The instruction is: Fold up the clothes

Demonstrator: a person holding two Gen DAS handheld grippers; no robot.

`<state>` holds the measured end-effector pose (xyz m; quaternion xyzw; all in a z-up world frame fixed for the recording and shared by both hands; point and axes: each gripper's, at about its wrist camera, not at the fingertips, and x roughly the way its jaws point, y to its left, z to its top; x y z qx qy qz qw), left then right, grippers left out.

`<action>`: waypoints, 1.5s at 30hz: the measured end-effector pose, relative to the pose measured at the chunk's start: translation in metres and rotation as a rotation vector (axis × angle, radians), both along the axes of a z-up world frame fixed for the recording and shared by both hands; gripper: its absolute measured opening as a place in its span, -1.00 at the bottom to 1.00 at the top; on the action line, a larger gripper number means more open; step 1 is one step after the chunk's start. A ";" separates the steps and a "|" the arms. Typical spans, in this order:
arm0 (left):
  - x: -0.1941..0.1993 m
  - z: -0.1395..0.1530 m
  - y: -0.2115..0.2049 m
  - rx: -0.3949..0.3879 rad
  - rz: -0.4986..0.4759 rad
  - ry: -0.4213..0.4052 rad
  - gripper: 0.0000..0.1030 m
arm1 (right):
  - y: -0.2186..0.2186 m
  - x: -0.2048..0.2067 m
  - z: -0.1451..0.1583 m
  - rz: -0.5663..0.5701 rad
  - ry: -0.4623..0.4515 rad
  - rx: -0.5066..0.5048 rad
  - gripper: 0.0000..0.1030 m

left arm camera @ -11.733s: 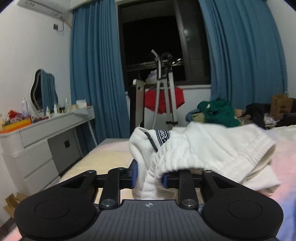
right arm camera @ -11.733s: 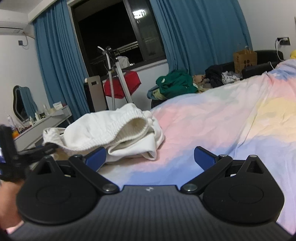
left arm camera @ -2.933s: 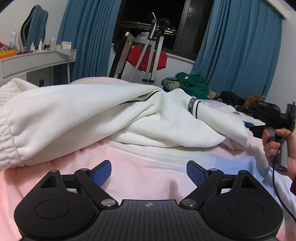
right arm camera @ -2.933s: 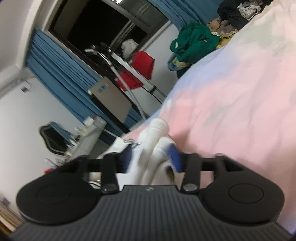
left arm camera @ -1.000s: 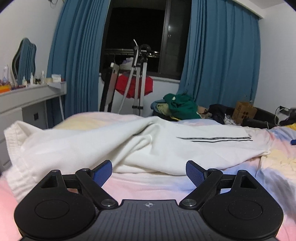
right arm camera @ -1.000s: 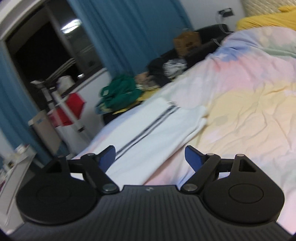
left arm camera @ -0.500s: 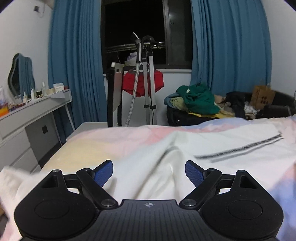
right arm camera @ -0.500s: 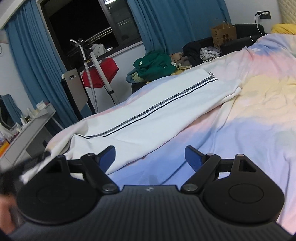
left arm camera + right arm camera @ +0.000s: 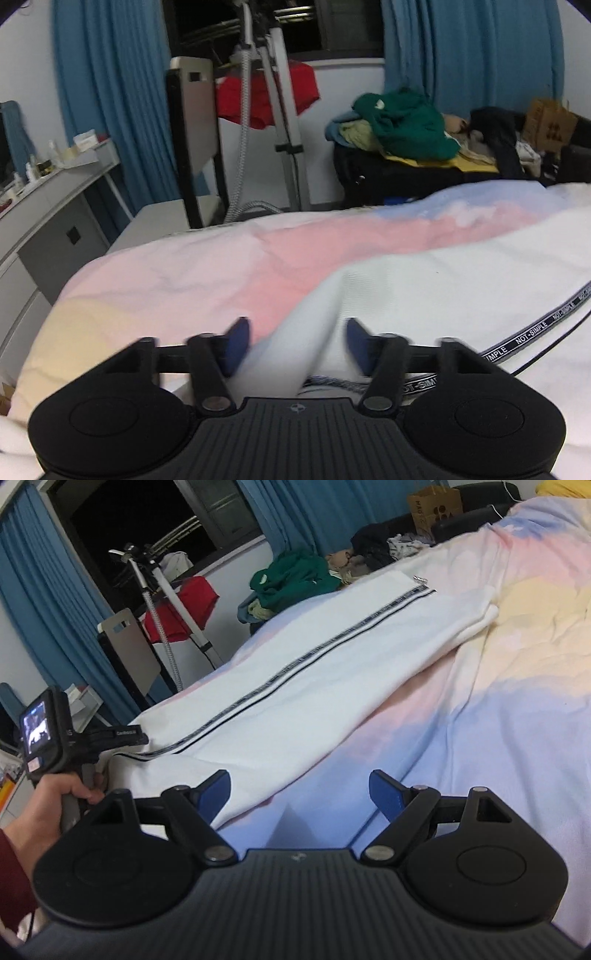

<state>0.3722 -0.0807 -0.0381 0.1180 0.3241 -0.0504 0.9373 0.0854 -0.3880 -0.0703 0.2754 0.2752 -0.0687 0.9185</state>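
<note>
White track pants (image 9: 314, 686) with a black side stripe lie stretched out across the pastel bedspread (image 9: 517, 686). In the left wrist view the pants (image 9: 443, 291) fill the right side, and a raised fold of their waist end sits between the fingers of my left gripper (image 9: 295, 341). Its jaws are partly closed around that fold, blurred, with a gap still showing. My right gripper (image 9: 300, 794) is open and empty over the bedspread, beside the pants' near edge. The left gripper (image 9: 122, 734) also shows in the right wrist view, at the pants' waist end.
A garment steamer stand (image 9: 273, 110) with a red cloth and a grey board (image 9: 192, 129) stand past the bed's far edge. A heap of green and dark clothes (image 9: 406, 125) lies behind. A grey dresser (image 9: 44, 221) is at the left.
The left gripper has dropped onto the waist end of the pants and its jaws have narrowed around a fold. The right gripper stays open and has shifted slightly over the bedspread.
</note>
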 end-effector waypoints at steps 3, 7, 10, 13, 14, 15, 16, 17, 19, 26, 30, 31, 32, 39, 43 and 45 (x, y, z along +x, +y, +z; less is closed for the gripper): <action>-0.009 0.004 -0.009 0.014 -0.038 -0.016 -0.90 | -0.002 0.003 -0.006 -0.010 0.017 0.023 0.63; -0.061 0.039 -0.021 0.042 -0.157 -0.123 -0.93 | -0.001 0.000 -0.004 -0.014 0.015 0.025 0.63; -0.122 0.074 -0.026 0.049 -0.277 -0.194 -0.94 | -0.001 -0.008 0.005 -0.025 -0.008 0.007 0.63; -0.191 0.099 -0.026 0.039 -0.391 -0.238 -0.94 | -0.005 -0.017 0.012 -0.047 -0.025 0.014 0.63; -0.215 0.104 -0.024 0.040 -0.427 -0.248 -0.94 | -0.006 -0.021 0.014 -0.053 -0.031 0.015 0.63; -0.240 0.105 -0.022 0.043 -0.464 -0.254 -0.94 | -0.008 -0.024 0.017 -0.059 -0.037 0.014 0.63; -0.261 0.104 -0.019 0.040 -0.493 -0.248 -0.94 | -0.010 -0.027 0.019 -0.066 -0.043 0.014 0.63; -0.285 0.101 -0.015 0.029 -0.518 -0.231 -0.94 | -0.013 -0.031 0.022 -0.075 -0.050 0.015 0.63; -0.323 0.085 -0.005 -0.009 -0.542 -0.182 -0.94 | -0.018 -0.039 0.028 -0.091 -0.061 0.019 0.62; -0.398 -0.008 0.019 -0.055 -0.503 0.004 -0.94 | -0.043 -0.067 0.040 -0.152 -0.088 0.117 0.63; -0.400 -0.024 0.031 -0.101 -0.453 0.049 -0.93 | -0.073 -0.081 0.036 -0.203 -0.089 0.238 0.63; -0.398 -0.022 0.034 -0.119 -0.451 0.051 -0.92 | -0.083 -0.083 0.033 -0.226 -0.093 0.280 0.64; -0.397 -0.020 0.037 -0.139 -0.450 0.054 -0.92 | -0.095 -0.084 0.028 -0.255 -0.094 0.323 0.64; -0.384 -0.024 0.050 -0.213 -0.439 0.104 -0.92 | -0.186 -0.085 -0.013 -0.497 -0.065 0.437 0.62; -0.374 -0.031 0.044 -0.221 -0.440 0.127 -0.91 | -0.216 -0.085 -0.060 -0.548 -0.011 0.499 0.37; -0.370 -0.033 0.044 -0.233 -0.438 0.139 -0.91 | -0.220 -0.078 -0.073 -0.507 -0.044 0.535 0.30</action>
